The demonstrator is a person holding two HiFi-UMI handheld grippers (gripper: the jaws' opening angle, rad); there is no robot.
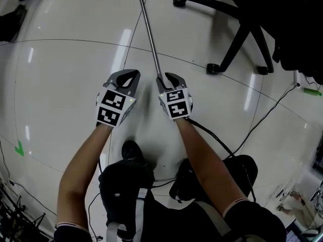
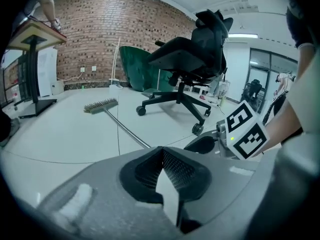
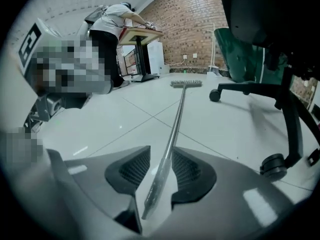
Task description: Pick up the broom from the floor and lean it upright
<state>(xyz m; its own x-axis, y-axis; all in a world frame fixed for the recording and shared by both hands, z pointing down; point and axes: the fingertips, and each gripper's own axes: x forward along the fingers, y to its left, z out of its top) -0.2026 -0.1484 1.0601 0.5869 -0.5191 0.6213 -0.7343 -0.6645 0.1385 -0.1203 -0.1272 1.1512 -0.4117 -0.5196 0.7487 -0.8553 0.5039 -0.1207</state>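
The broom lies flat on the pale tiled floor. Its thin metal handle (image 1: 150,32) runs away from me, and the bristle head (image 2: 101,105) rests far off near the brick wall. In the right gripper view the handle (image 3: 172,134) passes between the pads of my right gripper (image 3: 161,156), with its near end inside the jaws. A gap shows beside it, so that gripper is open. In the head view the right gripper (image 1: 164,77) sits low at the handle's end. My left gripper (image 1: 132,74) hovers just to its left, its pads (image 2: 162,151) meeting at the tips with nothing between them.
A black office chair (image 1: 242,29) on castors stands to the right of the handle. Black cables (image 1: 262,120) trail over the floor at the right. My shoes (image 1: 132,150) are just behind the grippers. A person stands at a raised desk (image 3: 142,34) far off.
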